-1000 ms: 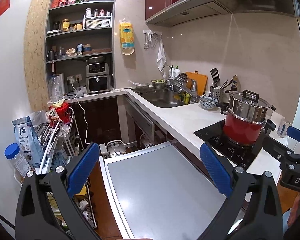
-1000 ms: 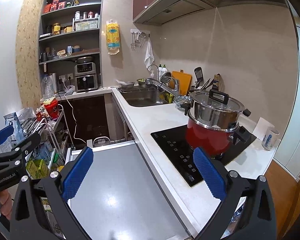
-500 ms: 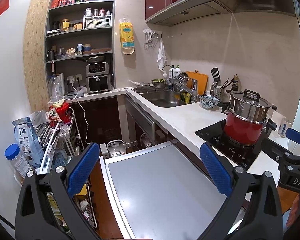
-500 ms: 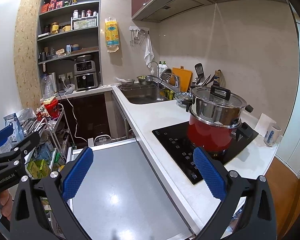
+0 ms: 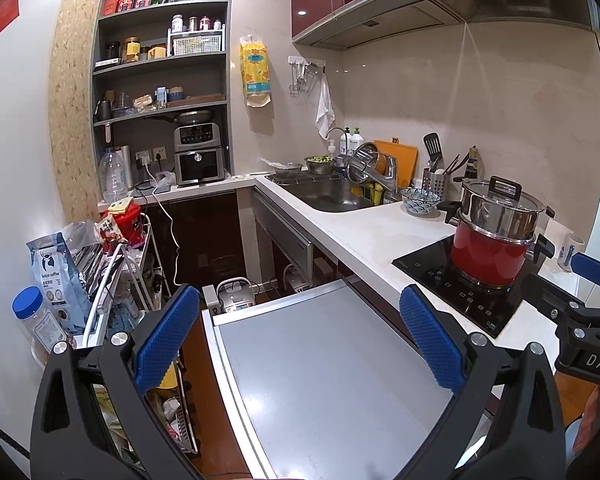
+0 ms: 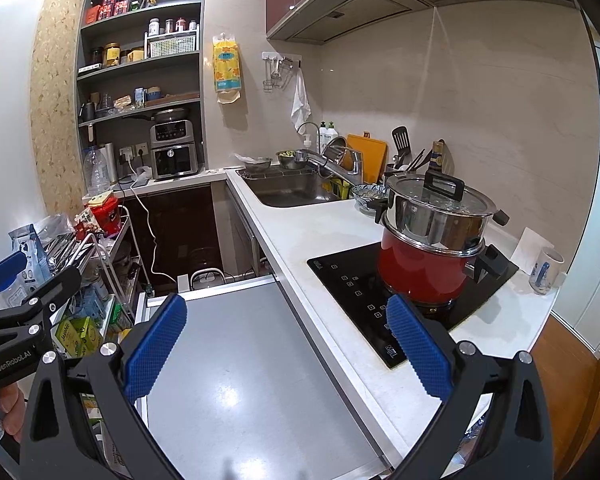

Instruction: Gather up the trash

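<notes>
- Trash cannot be picked out with certainty; a crumpled white bag (image 5: 165,178) lies on the far tabletop (image 5: 364,232) just beside the air fryer (image 5: 199,156). It is too small to tell its long axis or which way it points.
- The left hand-held gripper (image 5: 296,300) has its blue pads (image 5: 164,340) wide apart. It holds nothing and hovers over a grey flat panel (image 5: 332,360).
- The right hand-held gripper (image 6: 286,304) is equally spread and empty, above the same panel's edge, near the red pot (image 6: 424,268) on the black hob (image 6: 352,288).
- The bag sits well apart from both grippers, ahead and to their left, beyond the wire cart (image 5: 116,264).
</notes>
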Tool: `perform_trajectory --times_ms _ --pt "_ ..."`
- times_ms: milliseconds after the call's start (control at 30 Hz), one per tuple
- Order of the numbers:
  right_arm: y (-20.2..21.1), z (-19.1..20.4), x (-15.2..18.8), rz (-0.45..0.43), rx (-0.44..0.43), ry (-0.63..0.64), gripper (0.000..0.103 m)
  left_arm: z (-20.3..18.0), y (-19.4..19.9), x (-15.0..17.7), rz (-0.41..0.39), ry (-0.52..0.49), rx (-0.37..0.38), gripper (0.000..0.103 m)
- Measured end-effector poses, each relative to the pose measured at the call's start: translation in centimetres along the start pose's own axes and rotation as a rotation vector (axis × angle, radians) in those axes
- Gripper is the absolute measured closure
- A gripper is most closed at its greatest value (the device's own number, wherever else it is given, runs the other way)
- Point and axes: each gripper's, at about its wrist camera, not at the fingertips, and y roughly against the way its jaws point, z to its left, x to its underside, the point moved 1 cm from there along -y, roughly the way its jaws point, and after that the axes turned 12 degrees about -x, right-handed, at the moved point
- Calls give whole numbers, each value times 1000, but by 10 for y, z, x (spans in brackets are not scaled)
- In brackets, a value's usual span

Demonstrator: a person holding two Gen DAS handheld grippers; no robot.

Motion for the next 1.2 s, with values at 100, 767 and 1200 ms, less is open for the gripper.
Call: perform_trajectory --times_ms 100,767,1200 --pt "0 0 0 -1 2 2 4 0 0 0 1 1 0 2" --pt "-2 5 1 3 -6 -9 4 -2 1 -1 -11 -9 17 2" --pt "-3 9 4 9 -6 -11 4 -4 1 -5 -22 -1 -19 2"
